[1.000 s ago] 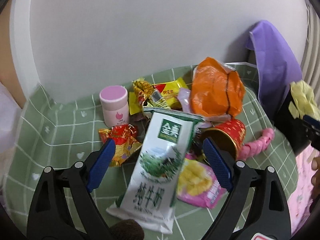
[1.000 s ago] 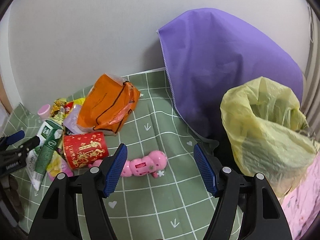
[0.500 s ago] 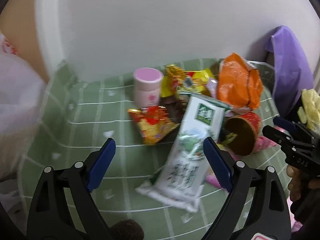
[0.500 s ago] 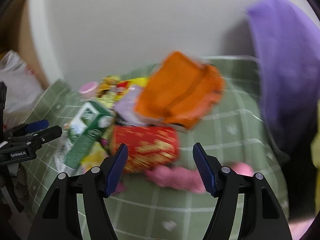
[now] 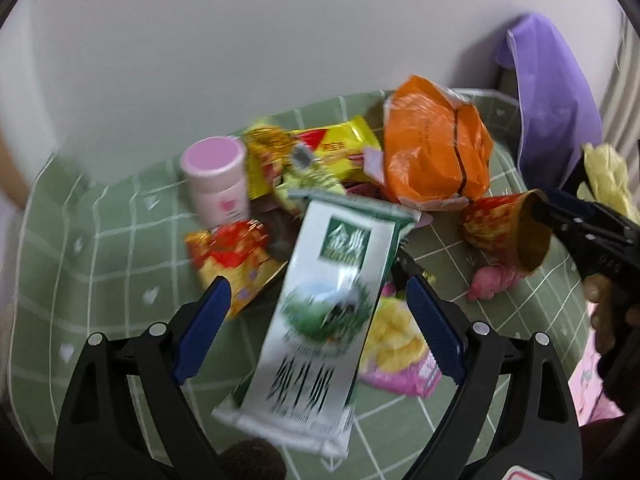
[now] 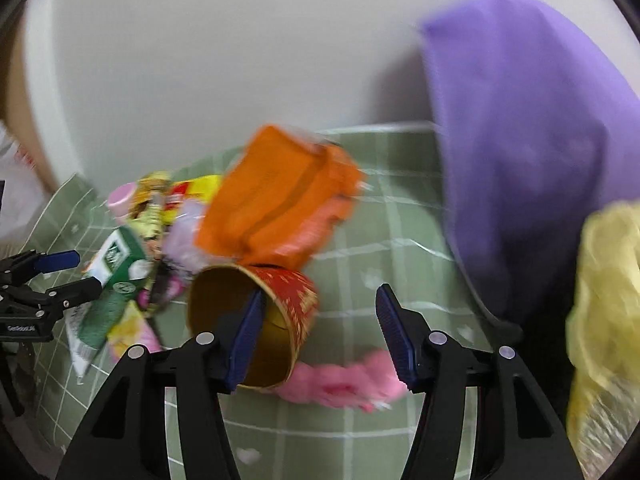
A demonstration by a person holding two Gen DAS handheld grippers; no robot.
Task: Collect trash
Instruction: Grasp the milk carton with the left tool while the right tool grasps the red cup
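The yellow trash bag [image 6: 604,320] stands open at the desk's [image 6: 380,232] right edge to receive rubbish. The right tool [image 6: 320,332], narrowing but unclamped, has one finger inside the red paper cup [image 6: 280,304]. The left tool [image 5: 316,332], spread, straddles the milk carton [image 5: 316,320].

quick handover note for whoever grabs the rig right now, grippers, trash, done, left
Left hand-held gripper: open, poised over the milk carton, not gripping.
Right hand-held gripper: jaws just been closing, one finger inside the red paper cup's mouth, not yet clamped.
Orange bag, wrappers, pink jar and pink toy lie on the green cloth.
Yellow trash bag at right.
Nothing visibly bagged; all left.
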